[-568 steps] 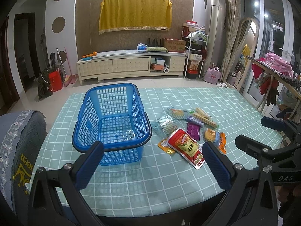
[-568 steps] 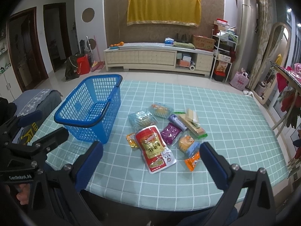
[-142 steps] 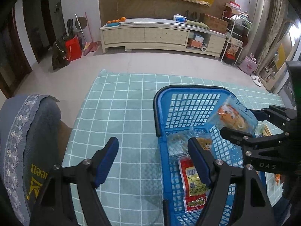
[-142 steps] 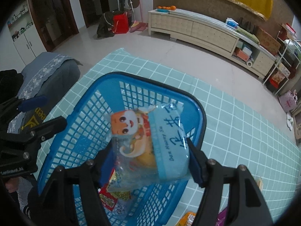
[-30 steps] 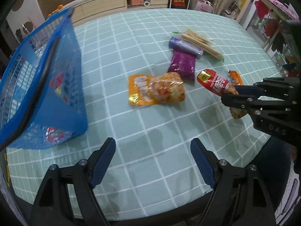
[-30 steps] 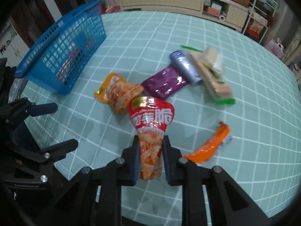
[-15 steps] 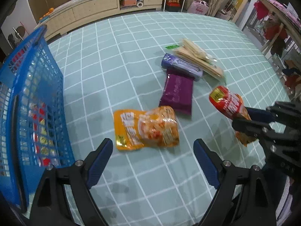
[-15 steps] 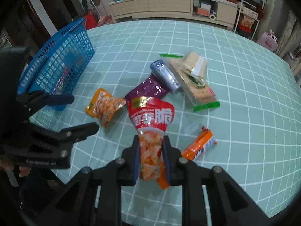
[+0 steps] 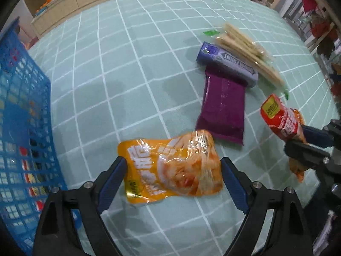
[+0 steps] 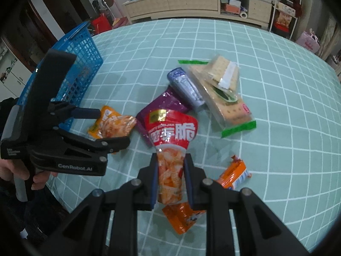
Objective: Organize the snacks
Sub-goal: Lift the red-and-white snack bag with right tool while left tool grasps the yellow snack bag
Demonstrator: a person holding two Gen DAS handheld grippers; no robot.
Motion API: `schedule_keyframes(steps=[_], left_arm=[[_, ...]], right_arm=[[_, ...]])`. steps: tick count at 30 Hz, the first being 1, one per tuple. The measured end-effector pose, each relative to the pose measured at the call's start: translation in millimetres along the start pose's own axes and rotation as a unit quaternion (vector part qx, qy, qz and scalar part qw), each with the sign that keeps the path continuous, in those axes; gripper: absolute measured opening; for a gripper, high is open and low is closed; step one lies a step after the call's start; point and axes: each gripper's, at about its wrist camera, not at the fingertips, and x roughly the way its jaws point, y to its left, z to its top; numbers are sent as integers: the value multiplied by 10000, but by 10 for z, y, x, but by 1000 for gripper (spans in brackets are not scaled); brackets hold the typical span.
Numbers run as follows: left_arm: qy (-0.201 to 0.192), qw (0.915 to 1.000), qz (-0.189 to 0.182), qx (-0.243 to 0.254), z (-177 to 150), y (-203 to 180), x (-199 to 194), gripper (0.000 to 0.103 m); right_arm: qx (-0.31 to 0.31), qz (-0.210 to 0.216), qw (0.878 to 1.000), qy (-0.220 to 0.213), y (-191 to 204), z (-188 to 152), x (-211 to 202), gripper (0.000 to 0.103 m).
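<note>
Red snack pouch (image 10: 170, 147) is clamped upright in right gripper (image 10: 170, 181), above green checked tablecloth (image 9: 149, 53). Left gripper (image 9: 173, 170), jaws just widening, straddles orange pouch (image 9: 170, 168) without pressing it. Blue basket (image 9: 19, 128) at 9 o'clock.

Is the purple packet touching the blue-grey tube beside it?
Touching. In the left wrist view the purple packet has its top edge tucked against the blue-grey tube, no tablecloth visible between.

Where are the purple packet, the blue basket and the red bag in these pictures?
purple packet (image 9: 222, 112), left wrist view, middle of its flat face.
blue basket (image 9: 23, 115), left wrist view, its mesh side wall.
red bag (image 10: 170, 131), right wrist view, printed upper half above the tongs.
</note>
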Motion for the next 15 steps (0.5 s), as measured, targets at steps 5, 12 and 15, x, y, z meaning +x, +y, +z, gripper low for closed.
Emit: schedule_keyframes(steps=[5, 12, 15], left_arm=[[29, 9999, 155, -7, 25, 37, 79, 98], [17, 9999, 108, 130, -82, -16, 30, 82], [16, 9998, 81, 162, -140, -58, -48, 51]], right_arm=[[4, 38, 10000, 23, -33, 8, 40, 26], [64, 183, 9998, 40, -34, 12, 76, 26], [55, 210, 9998, 35, -25, 11, 65, 26]])
